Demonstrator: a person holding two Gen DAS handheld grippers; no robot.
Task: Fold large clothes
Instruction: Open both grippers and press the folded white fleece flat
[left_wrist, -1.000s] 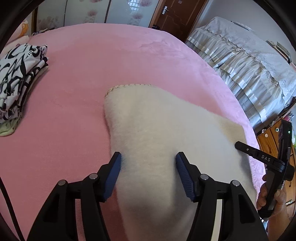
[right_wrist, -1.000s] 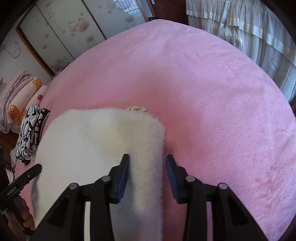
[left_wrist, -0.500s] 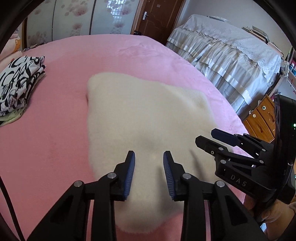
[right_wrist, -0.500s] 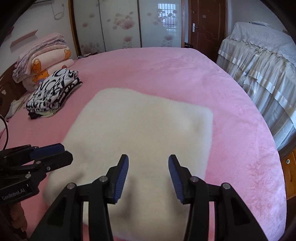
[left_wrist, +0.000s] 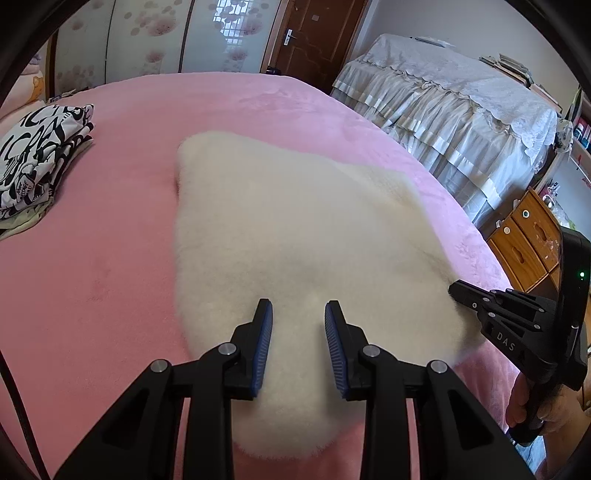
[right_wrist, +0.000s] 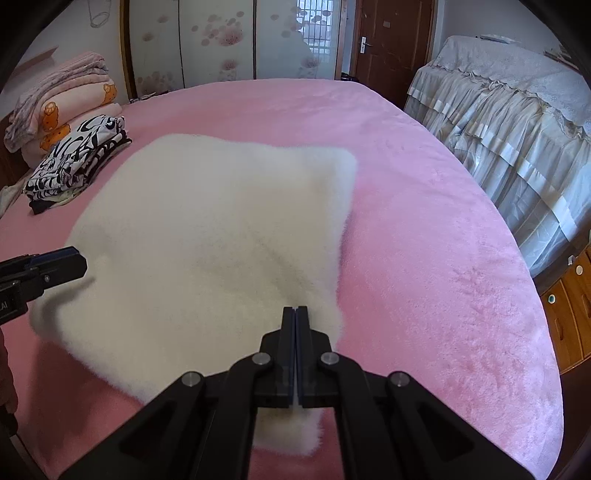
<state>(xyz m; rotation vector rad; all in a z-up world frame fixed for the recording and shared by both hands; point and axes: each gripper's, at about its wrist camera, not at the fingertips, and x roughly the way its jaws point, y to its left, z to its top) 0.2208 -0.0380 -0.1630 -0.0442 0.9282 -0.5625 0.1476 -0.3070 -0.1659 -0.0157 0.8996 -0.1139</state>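
Note:
A folded cream fleece garment lies on the pink bed; it also shows in the right wrist view. My left gripper is open, its blue pads straddling the garment's near edge just above the fleece. My right gripper is shut at the garment's near right corner; whether it pinches fleece is hidden by the jaws. Each gripper shows in the other's view: the right gripper at the right and the left gripper at the left.
A folded black-and-white patterned garment sits at the bed's left, also in the right wrist view. Stacked blankets lie behind it. A second bed with a grey frilled cover and a wooden drawer unit stand to the right.
Both grippers pulled back toward the garment's near edge. The right gripper went from open to shut at the near right corner. The left gripper narrowed from wide open.

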